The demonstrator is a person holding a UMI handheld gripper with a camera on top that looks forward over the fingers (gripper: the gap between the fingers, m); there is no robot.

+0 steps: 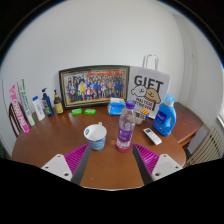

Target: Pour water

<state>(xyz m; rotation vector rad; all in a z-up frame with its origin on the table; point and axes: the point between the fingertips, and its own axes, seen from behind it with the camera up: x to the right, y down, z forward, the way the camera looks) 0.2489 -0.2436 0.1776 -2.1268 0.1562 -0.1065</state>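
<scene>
Claw (pixel 110 160) open wide, magenta pads apart, holding nothing. On the round brown wooden tabletop (pixel 60 140), a clear plastic water bottle with purple label (pixel 126 126) stands upright just ahead of the fingers, a white paper cup (pixel 96 136) just beside it. Framed group photograph (pixel 93 87) stands beyond.

Single view rides the hand-held gripper (pixel 111 160), facing forward over the table (pixel 60 140)

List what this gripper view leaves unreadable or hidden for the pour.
- Water bottle: label too small to read; water level unclear.
- Cup: inside hidden by its rim.
- Gift bag: lower part hidden behind the bottles.
- Gripper: open; its fingers run off the view's bottom.
</scene>
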